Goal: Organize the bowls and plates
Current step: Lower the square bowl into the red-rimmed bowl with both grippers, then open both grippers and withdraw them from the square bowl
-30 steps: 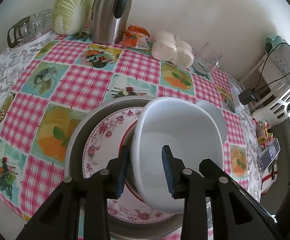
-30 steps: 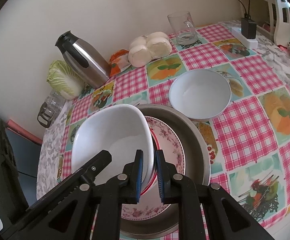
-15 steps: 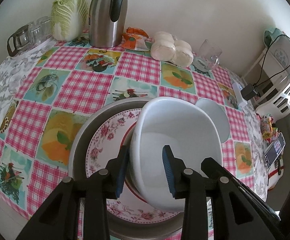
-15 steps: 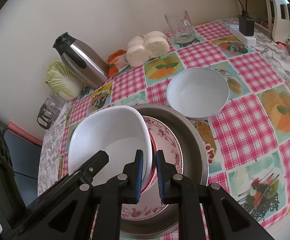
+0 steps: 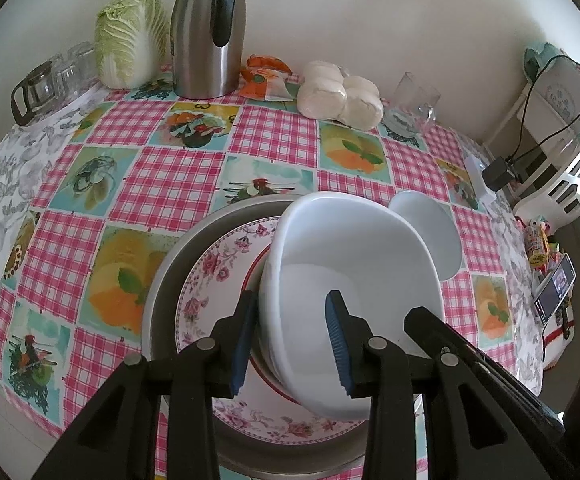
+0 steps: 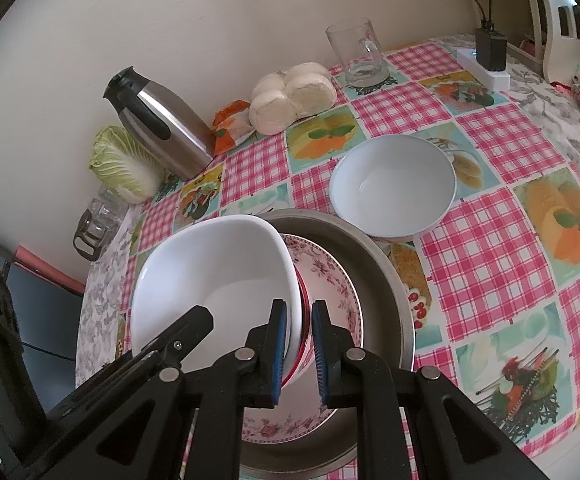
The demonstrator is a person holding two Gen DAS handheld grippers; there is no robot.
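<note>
- White square bowl [image 6: 225, 280] tilted over a floral plate [image 5: 217, 272], which lies in a grey metal pan [image 6: 374, 264] on the checked tablecloth [image 5: 161, 184]
- Right gripper [image 6: 298, 350] nearly closed, pinching the bowl's rim together with a red-edged dish under it
- Left gripper [image 5: 290, 340] part open, straddling the bowl's near wall; whether its pads press it cannot be told
- Round white bowl [image 6: 394, 188] just beside the pan's far edge
- Near the wall: steel flask [image 5: 209, 28], cabbage [image 5: 129, 36], buns [image 5: 340, 94], glass mug [image 6: 356, 54]
</note>
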